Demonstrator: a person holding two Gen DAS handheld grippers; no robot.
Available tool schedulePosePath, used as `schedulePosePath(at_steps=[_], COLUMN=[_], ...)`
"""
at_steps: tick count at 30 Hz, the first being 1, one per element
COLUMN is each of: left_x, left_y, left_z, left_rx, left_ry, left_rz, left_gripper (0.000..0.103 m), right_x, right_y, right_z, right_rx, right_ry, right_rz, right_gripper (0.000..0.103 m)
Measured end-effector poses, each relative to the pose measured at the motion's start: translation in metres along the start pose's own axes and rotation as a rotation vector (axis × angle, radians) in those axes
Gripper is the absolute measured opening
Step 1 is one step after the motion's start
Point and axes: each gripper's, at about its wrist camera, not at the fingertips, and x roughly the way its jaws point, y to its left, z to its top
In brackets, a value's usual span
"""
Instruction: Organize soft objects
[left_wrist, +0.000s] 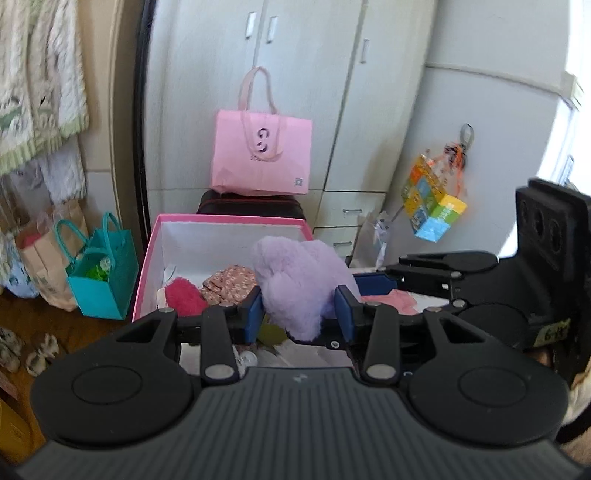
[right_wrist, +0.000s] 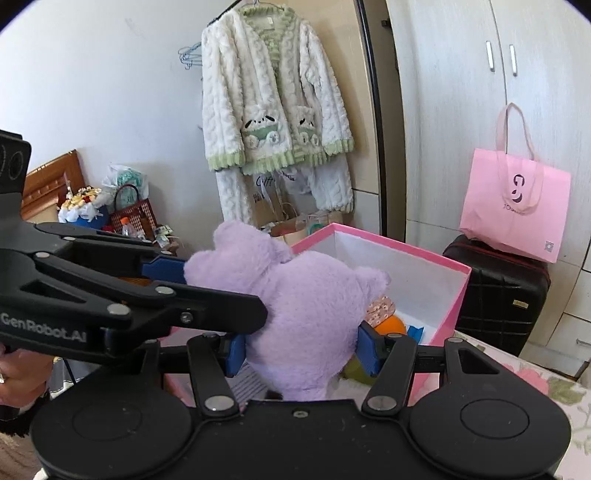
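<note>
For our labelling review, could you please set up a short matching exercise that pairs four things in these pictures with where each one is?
Things:
1. lilac plush toy
2. pink paper bag
3. fleece jacket
4. pink box

Places:
A. hanging on the wall
B. on the black suitcase
C. held by both grippers
D. open, behind the toy, holding small soft things

Pairs: 1-C, 2-B, 3-A, 4-D
</note>
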Motion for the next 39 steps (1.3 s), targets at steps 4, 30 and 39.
schedulePosePath(at_steps=[4,30,39], left_x=[0.020,0.024,-0.029], left_y=[0.022,0.016,-0.011], left_z=[0.000,-0.006,-0.022], left_rx=[-0.064,-0.024,-0.007], left_ry=[-0.001,-0.042,-0.096], left_rz=[0.005,0.247,0.258], left_gripper=[0.039,0.069,0.074], right_x=[0.025,0.060,-0.017], right_y=[-0.012,-0.012,-0.006], right_z=[0.006,0.006,-0.020], right_rx=[0.028,-0.149,-0.090], right_ry=[0.021,0.115,-0.018], right_rz=[0.017,-0.011,0.009], right_gripper=[0.064,0.084,0.085])
